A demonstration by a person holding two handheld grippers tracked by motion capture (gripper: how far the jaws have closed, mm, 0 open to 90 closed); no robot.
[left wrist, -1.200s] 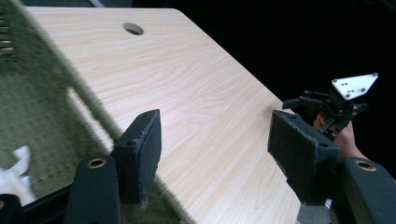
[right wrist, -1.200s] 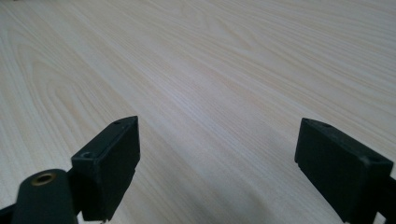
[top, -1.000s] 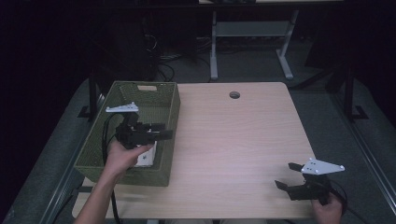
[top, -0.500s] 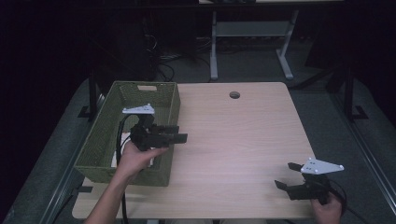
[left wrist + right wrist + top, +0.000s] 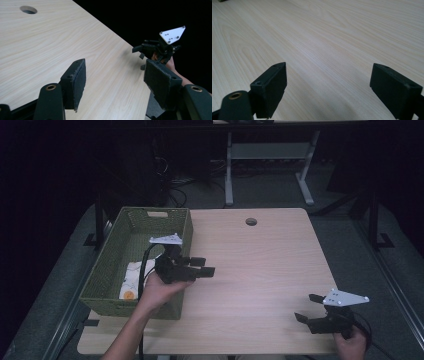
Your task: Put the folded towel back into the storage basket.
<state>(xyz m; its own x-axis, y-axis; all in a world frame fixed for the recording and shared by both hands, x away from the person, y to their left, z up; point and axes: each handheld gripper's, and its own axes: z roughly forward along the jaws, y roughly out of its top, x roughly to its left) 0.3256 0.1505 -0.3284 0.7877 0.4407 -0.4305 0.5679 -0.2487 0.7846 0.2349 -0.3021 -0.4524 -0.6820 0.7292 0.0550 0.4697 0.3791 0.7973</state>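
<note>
My left gripper (image 5: 204,265) hangs just past the right wall of a green woven basket (image 5: 186,227), its jaws pointing right over the wooden table (image 5: 260,270). It is open with nothing between the pads (image 5: 115,75). A white packet with an orange spot (image 5: 132,277) lies in the basket. My right gripper (image 5: 305,307) sits low near the table's front right corner, open and empty (image 5: 328,75) over bare wood. In the left gripper view, the right gripper (image 5: 150,48) appears farther off with its grey plate.
A round cable hole (image 5: 251,221) (image 5: 28,10) is at the far middle of the table. Beyond the table stand a white desk frame (image 5: 270,155) and cables on the dark floor. The table's right edge (image 5: 345,270) drops to grey carpet.
My left gripper has come up out of the basket and moved right, over its right wall toward the table, open and empty. The right gripper has stayed put.
</note>
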